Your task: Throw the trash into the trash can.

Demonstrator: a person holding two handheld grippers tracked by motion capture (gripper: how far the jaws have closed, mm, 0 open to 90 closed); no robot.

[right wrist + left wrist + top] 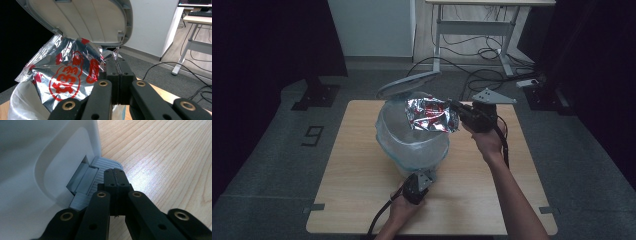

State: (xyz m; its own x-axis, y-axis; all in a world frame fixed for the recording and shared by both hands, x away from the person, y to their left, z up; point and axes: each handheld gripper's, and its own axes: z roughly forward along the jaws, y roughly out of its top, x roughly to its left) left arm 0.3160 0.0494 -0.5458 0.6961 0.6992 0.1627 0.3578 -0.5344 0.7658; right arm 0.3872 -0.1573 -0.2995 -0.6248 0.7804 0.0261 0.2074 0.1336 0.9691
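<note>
Your left gripper (418,184), jaws closed, presses the bin's pedal (100,173); your right gripper (117,61) pinches the light, crinkly foil wrapper (67,77) by its edge, so keep hold there.

Grey carpet (272,165), white desk (492,20), floor cables (482,52)

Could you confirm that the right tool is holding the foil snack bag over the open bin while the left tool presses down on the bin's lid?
Not quite: the left tool presses the pedal at the foot of the bin, not the lid, as the left gripper view shows. The lid stands raised. The right tool does hold the foil snack bag over the open bin.
</note>
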